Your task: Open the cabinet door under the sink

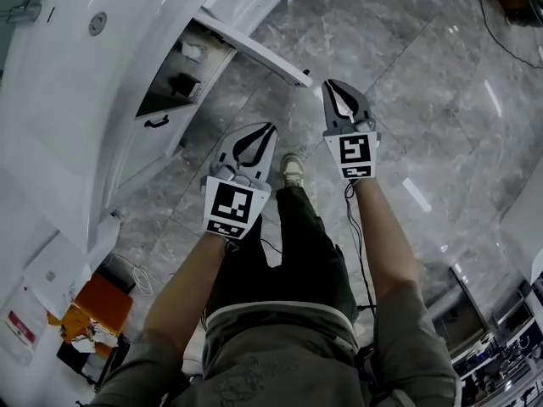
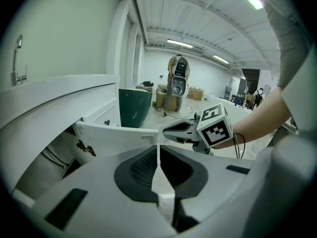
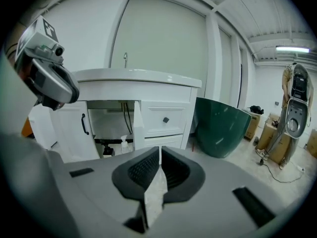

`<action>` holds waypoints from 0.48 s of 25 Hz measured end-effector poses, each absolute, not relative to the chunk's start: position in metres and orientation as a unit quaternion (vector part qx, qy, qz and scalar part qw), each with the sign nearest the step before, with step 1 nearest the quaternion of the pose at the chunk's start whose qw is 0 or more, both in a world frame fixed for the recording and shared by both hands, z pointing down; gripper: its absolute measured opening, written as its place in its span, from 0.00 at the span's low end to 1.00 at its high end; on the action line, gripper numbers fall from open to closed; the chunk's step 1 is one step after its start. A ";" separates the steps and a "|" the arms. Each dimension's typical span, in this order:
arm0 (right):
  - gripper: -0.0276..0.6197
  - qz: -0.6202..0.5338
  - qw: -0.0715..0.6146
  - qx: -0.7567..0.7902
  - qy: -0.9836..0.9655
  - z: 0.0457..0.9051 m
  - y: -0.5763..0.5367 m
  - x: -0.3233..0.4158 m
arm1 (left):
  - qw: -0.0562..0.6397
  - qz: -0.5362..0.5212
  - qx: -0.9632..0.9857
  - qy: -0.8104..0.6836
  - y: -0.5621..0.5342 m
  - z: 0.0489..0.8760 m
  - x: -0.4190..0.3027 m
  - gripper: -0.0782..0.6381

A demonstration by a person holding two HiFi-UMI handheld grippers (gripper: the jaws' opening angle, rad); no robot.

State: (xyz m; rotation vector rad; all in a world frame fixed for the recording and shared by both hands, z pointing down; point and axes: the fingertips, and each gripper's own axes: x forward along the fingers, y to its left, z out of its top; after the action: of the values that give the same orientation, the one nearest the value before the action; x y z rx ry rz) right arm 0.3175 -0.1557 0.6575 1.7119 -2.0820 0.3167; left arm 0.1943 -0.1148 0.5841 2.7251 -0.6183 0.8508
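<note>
The white sink cabinet (image 1: 76, 100) stands at the left of the head view. Its right door (image 1: 254, 49) is swung wide open, edge-on in the right gripper view (image 3: 137, 128). Inside show pipes (image 3: 126, 110) and a pump bottle (image 3: 124, 144). The other door (image 3: 67, 130), with a black handle (image 1: 156, 122), stays closed. My left gripper (image 1: 270, 127) is shut and empty, held over the floor a short way from the open door. The right gripper (image 1: 329, 83) is shut on nothing too, near the door's free end and apart from it.
A drawer with a dark knob (image 3: 166, 119) sits right of the opening. Beyond it stands a dark green tub (image 3: 220, 128). A person (image 3: 294, 108) stands far off by cardboard boxes. An orange object (image 1: 93, 308) and cables lie on the marble floor (image 1: 424, 100) near my legs.
</note>
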 end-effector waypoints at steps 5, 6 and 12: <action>0.09 0.108 0.190 0.623 -0.751 0.611 -0.150 0.304 | 0.106 0.281 0.930 -0.213 -0.123 0.560 0.188 0.15; 0.09 0.108 0.183 0.626 -0.751 0.601 -0.149 0.301 | 0.102 0.278 0.931 -0.214 -0.125 0.553 0.186 0.15; 0.09 0.106 0.146 0.638 -0.748 0.535 -0.144 0.288 | 0.085 0.236 0.945 -0.211 -0.134 0.498 0.179 0.15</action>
State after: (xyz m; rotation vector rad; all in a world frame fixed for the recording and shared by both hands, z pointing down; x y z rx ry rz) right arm 0.2876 -0.1439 0.5348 1.8377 -2.1536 0.3061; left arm 0.1793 -0.1337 0.4975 2.8167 -0.6306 0.7041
